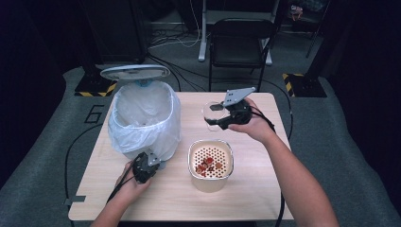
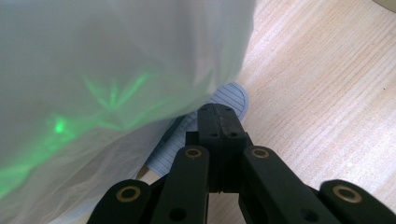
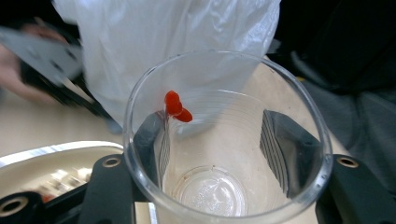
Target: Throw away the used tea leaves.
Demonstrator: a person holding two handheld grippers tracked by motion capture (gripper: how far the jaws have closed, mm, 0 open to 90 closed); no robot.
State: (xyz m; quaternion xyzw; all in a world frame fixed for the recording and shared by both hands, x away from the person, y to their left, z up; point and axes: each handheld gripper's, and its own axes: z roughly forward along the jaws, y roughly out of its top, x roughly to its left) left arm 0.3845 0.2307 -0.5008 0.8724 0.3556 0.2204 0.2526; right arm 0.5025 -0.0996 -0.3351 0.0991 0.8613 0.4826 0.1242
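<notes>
Your right gripper (image 1: pixel 221 117) grips a clear cup (image 1: pixel 213 113).
Cup tipped sideways, mouth toward the bin (image 1: pixel 144 118). Left gripper (image 1: pixel 150 163) pressed together.

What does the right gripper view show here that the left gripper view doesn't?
Right gripper view alone: a clear cup held in the right claw, a red bit stuck to its inner wall, the strainer's rim at lower left, and the other hand with its gripper.
Left gripper view alone: the left claw shut, its tips on a ribbed pedal beneath the bag.
Both: the white bin bag and the wooden table.
</notes>
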